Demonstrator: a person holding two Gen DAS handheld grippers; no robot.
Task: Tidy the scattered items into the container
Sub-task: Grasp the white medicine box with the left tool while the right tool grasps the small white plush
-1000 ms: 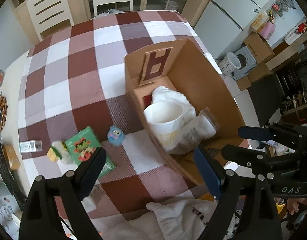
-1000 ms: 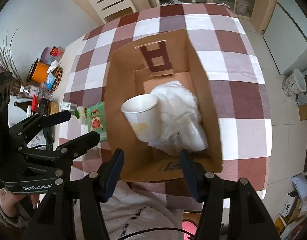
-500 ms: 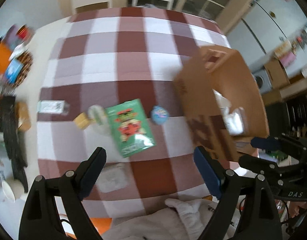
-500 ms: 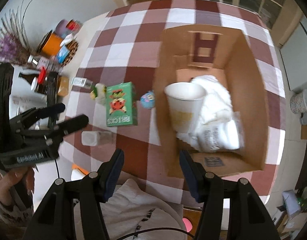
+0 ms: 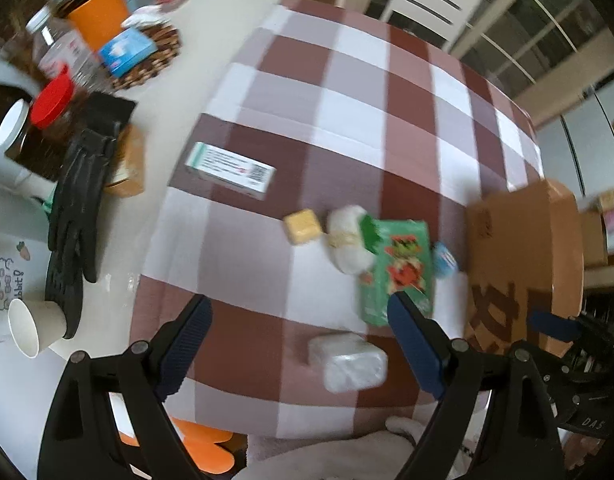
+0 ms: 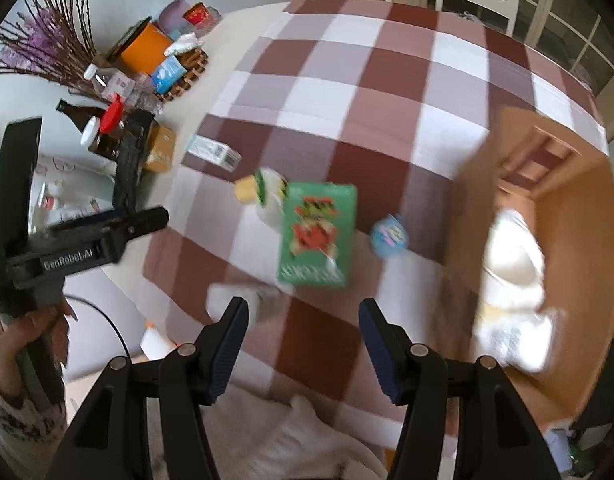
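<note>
Both grippers hang above the checked cloth [image 5: 339, 92] that covers the table [image 5: 179, 92], and neither holds anything. The left gripper [image 5: 299, 332] stands wide, its blue pads [image 5: 189, 336] well apart with only cloth between them; a clear-wrapped white packet [image 5: 349, 360] lies on the cloth between the fingers, nearer the right one, not touched. The right gripper [image 6: 303, 332] is parted somewhat less and is also empty, over a brown square of the cloth.

The scattered things lie in a loose row across the middle of the cloth. A white and green carton [image 5: 231, 170] sits farthest from the box, alone. Next comes a small yellow block [image 5: 303, 226], then a round white bundle [image 5: 347, 240] that touches or overlaps the edge of a green box with a red figure on it [image 6: 317, 236]. A small round blue toy [image 6: 389, 236] lies between the green box and the cardboard box [image 6: 547, 208], just beside the cardboard wall.

The cardboard box stands at the right end of the cloth, open at the top. In the right wrist view it holds blurred white things [image 6: 515, 264], among them what looks like a cup and a wrapped packet; the blur hides more.

Off the cloth, on the bare table to the left, are an orange cup [image 5: 97, 14], a jar with a red lid [image 5: 51, 98], a black glove [image 5: 77, 208] and a paper cup on its side [image 5: 33, 328]. A hand [image 6: 23, 344] grips the left gripper's handle in the right wrist view.
</note>
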